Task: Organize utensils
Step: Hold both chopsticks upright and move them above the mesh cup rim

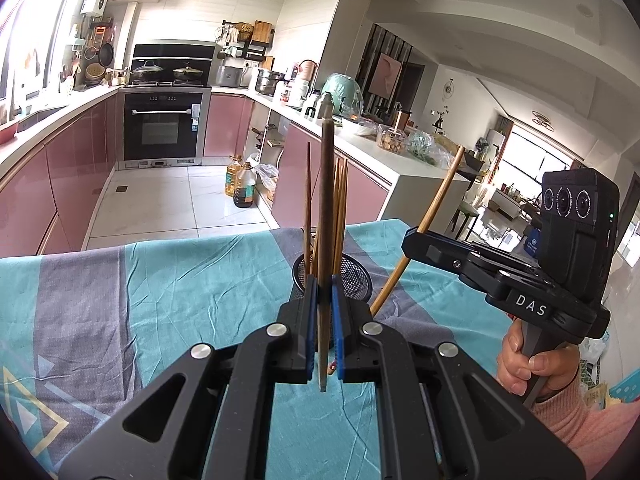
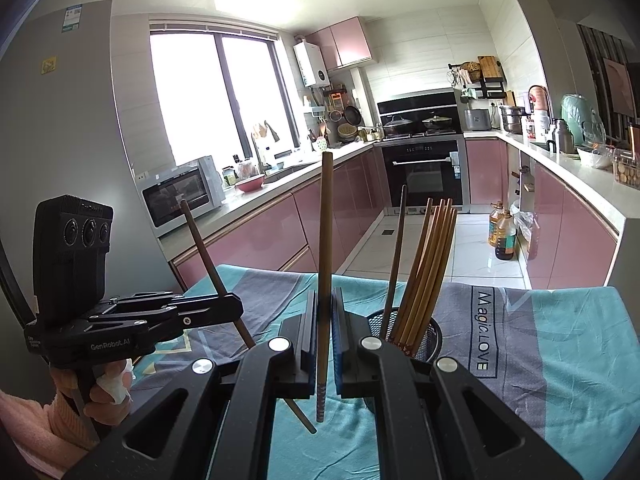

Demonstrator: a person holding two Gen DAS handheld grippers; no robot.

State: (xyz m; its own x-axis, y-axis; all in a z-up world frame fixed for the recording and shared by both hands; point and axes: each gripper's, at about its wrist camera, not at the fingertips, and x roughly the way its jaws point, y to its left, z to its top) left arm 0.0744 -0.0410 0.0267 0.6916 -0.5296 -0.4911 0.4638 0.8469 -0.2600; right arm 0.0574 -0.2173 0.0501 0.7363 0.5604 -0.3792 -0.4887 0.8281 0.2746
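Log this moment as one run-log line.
left gripper: jaws shut on dark chopstick | right gripper: jaws shut on brown chopstick | holder: on cloth, chopsticks inside

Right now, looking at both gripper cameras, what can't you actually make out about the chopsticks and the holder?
- Mesh holder base: left wrist view, hidden behind the left gripper.
- Mesh holder lower wall: right wrist view, covered by the right gripper.
- Exact chopstick count in the bundle: sticks overlap.
- Tablecloth extent: cut off by the frame edges.
- Right gripper's chopstick: pads hidden side-on.
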